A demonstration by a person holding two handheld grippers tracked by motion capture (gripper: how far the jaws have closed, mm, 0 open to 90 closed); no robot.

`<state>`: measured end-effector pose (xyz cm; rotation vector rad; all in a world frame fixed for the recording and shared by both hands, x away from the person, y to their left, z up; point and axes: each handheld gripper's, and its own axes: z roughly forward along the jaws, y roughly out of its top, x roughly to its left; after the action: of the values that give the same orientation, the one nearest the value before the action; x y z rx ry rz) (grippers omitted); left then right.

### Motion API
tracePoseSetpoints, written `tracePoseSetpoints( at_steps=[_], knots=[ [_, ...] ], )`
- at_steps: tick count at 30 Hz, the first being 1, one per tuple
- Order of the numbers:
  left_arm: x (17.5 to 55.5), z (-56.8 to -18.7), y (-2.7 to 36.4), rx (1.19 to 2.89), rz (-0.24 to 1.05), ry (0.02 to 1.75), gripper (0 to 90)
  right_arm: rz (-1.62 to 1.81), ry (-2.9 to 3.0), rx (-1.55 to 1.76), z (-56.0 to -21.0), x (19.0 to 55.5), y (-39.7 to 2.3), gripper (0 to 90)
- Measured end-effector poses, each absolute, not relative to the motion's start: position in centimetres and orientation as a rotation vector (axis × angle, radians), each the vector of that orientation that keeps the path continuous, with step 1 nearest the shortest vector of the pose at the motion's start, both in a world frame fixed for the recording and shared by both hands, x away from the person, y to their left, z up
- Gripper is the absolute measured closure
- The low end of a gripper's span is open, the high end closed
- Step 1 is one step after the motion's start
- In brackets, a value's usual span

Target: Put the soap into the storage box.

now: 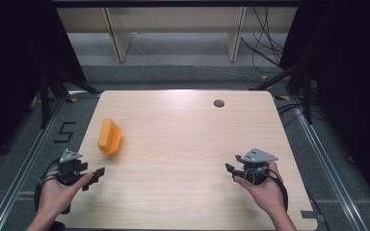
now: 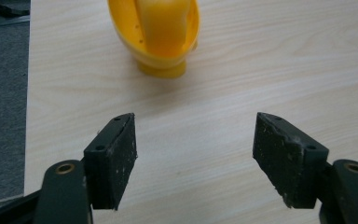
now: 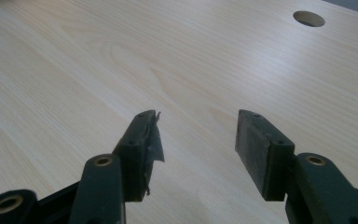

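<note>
Two grippers hover empty: left gripper (image 2: 195,156) wide open, right gripper (image 3: 196,147) partly open. An orange cup (image 1: 110,137), probably lying on its side, sits near the left one. Approach it squarely, jaws straddling the body before closing.

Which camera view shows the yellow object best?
The left gripper view: the yellow object is close, past the open left tongs, though cropped at the top. The high view shows it whole but small.

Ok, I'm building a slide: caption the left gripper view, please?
Left gripper, jaws open and empty, faces a yellow plastic object on the light wooden table.
</note>
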<state>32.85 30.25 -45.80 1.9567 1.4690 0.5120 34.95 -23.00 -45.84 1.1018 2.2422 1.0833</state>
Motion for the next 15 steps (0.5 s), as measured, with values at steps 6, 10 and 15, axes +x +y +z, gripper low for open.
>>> tracePoseSetpoints(
  at_steps=[6,10,15],
  knots=[
    [33.07,-46.96,30.43,1.958,0.422,1.494,30.6,1.092,2.261,1.077,-45.81,35.05,-22.83,48.9],
    [33.16,-46.99,30.28,2.002,0.402,1.458,28.5,1.094,2.257,1.094,-45.8,35.05,-22.82,48.9],
    [33.24,-46.95,30.25,1.973,0.396,1.452,28.0,1.09,2.245,1.099,-45.79,34.97,-22.78,48.9]
  ],
)
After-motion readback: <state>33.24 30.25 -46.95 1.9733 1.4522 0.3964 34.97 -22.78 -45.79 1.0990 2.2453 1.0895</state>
